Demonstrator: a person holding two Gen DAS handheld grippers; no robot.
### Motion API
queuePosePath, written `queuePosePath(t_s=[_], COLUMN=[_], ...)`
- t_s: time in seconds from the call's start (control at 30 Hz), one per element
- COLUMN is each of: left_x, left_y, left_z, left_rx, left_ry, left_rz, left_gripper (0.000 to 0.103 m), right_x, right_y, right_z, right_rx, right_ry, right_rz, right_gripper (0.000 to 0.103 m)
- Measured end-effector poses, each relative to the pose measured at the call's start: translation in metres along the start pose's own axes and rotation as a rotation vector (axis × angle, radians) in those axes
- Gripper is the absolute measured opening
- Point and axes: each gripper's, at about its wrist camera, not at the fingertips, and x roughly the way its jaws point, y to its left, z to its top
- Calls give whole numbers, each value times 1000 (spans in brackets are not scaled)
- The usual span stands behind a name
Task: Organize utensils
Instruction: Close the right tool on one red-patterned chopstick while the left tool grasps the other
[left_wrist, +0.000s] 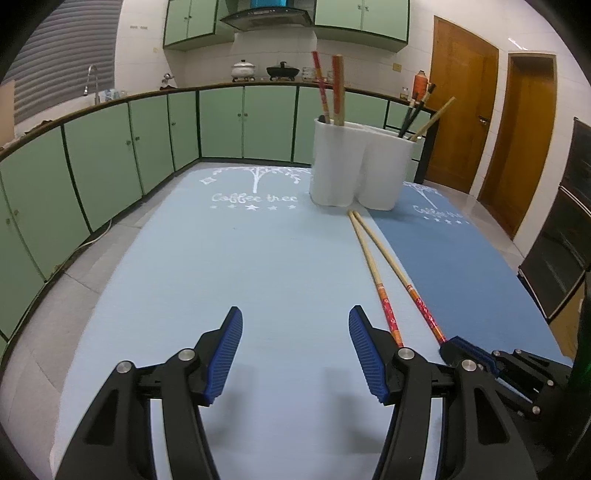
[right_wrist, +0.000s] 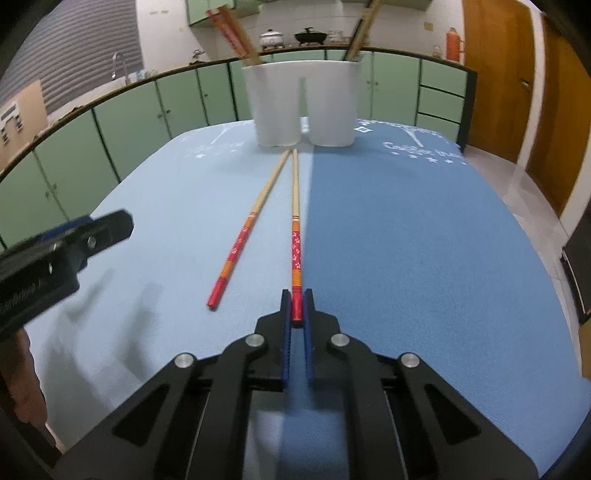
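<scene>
On the surface (right_wrist: 424, 258), covered by a light blue mat (left_wrist: 221, 258) and a darker blue mat (right_wrist: 424, 229) laid edge to edge, the work area is mostly bare. Largest item: white two-compartment utensil holder (right_wrist: 303, 103) at the far end, straddling the seam between the mats. It already carries red-patterned chopsticks (left_wrist: 328, 88) in its left compartment, dark and plain ones (left_wrist: 421, 114) in its right.

Two loose chopsticks lie just in front of the holder, tips close together near its base, painted ends fanning toward the camera. Left chopstick (right_wrist: 251, 229) rests free on the light mat. Right chopstick (right_wrist: 295, 236) runs along the seam.

Right tongs (right_wrist: 296, 308): clenched on the red painted butt of the right chopstick, which sits between the blue pads. Left tongs (left_wrist: 295, 354): released, standing apart over the light mat, nothing between them, beside the free chopstick.

Handling judgement: stick is light, stiff, thin wood; lacquered end probably slick, and a grip at the very butt leaves a long lever, so it may pivot or droop when lifted. Ribbed pads should help. A hold further up the painted section would likely steady it for dropping into the left compartment.
</scene>
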Motion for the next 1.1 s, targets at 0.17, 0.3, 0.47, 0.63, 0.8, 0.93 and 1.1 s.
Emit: queuePosePath(t_s=[0.17,0.3,0.47,0.63,0.8,0.93,1.1], left_x=[3,7,18,29,33,37,36], left_y=[-20,-37,-51,-58,-62,-67,-72], left_z=[-5,-9,-15,-21,-22,-23,-23], left_rx=[26,50,42,20,15,33,49], left_ry=[17,30,52,83,97,105,104], left_rz=[-35,-57,-68,-63,-39,-26,-26], left_gripper=[59,59,58,52,44,28,8], right_x=[-5,-7,-8,-13,-11,-10,-11], right_y=[-31,-53,-68,-71,-73,-75,-74], right_z=[2,4,6,14,17,17,18], right_rx=[87,137,147,113,122,126,118], right_ry=[-13,-24,-38,-74,-71,-70,-73], right_rz=[-44,-75,-91,-93,-85,-81,-76], right_gripper=[5,5,5,5,5,5,5])
